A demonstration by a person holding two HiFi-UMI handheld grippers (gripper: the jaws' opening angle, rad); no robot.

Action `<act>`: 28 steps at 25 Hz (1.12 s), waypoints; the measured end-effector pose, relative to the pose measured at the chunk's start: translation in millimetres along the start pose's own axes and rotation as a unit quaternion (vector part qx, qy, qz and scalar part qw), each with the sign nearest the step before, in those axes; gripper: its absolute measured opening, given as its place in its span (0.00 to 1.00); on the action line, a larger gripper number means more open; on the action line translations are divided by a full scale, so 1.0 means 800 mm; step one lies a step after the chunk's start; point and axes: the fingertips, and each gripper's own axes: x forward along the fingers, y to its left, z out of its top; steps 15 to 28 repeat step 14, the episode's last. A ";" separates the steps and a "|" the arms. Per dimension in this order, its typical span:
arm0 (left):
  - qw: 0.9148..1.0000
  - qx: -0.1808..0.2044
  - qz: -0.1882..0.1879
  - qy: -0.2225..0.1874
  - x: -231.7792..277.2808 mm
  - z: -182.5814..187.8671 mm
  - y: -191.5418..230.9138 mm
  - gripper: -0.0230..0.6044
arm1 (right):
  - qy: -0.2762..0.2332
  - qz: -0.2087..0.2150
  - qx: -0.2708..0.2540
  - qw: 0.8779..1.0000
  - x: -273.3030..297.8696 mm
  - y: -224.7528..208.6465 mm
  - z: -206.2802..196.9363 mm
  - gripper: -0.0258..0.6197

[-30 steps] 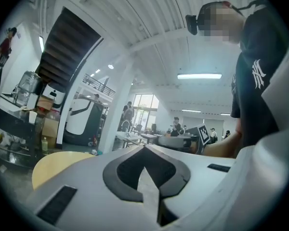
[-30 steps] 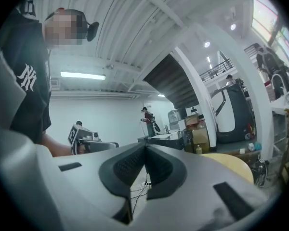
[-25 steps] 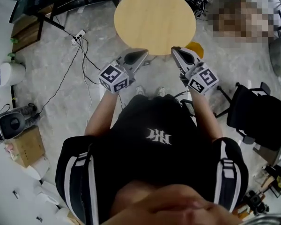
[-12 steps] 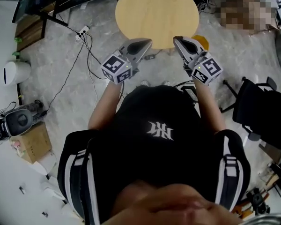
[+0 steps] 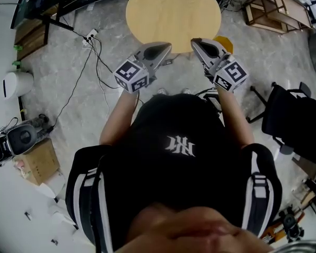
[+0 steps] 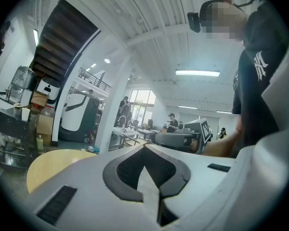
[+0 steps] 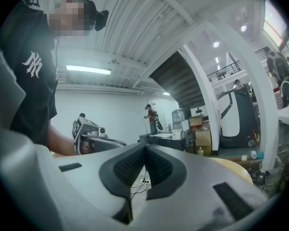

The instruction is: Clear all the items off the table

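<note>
Left tongs (image 5: 165, 48), right tongs (image 5: 197, 42), level, closed, near table (image 5: 174, 9) edge

A white power strip (image 5: 89, 37) lies on the grey stone floor (image 5: 58, 104), with black cables (image 5: 97, 67) trailing from it. A cardboard box (image 5: 38, 163) sits at the left, a black chair (image 5: 297, 128) at the right, and wooden frames (image 5: 274, 7) beyond.

A round wooden table (image 5: 173, 9) stands on a grey marbled floor (image 5: 68, 109). Left of the table lies a power strip (image 5: 89, 37) with black cables; right of it are wooden frames (image 5: 276, 7) and a black chair (image 5: 297, 128).
</note>
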 end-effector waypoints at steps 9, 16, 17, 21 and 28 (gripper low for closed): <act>1.000 0.001 -0.005 0.003 0.004 -0.002 -0.003 0.06 | 0.001 0.000 -0.001 1.000 -0.004 0.001 0.001 0.04; 1.000 0.005 -0.006 0.002 0.003 -0.001 -0.005 0.06 | 0.003 0.003 -0.007 1.000 -0.003 0.002 0.002 0.04; 1.000 0.005 -0.006 0.002 0.003 -0.001 -0.005 0.06 | 0.003 0.003 -0.007 1.000 -0.003 0.002 0.002 0.04; 1.000 0.005 -0.006 0.002 0.003 -0.001 -0.005 0.06 | 0.003 0.003 -0.007 1.000 -0.003 0.002 0.002 0.04; 1.000 0.005 -0.006 0.002 0.003 -0.001 -0.005 0.06 | 0.003 0.003 -0.007 1.000 -0.003 0.002 0.002 0.04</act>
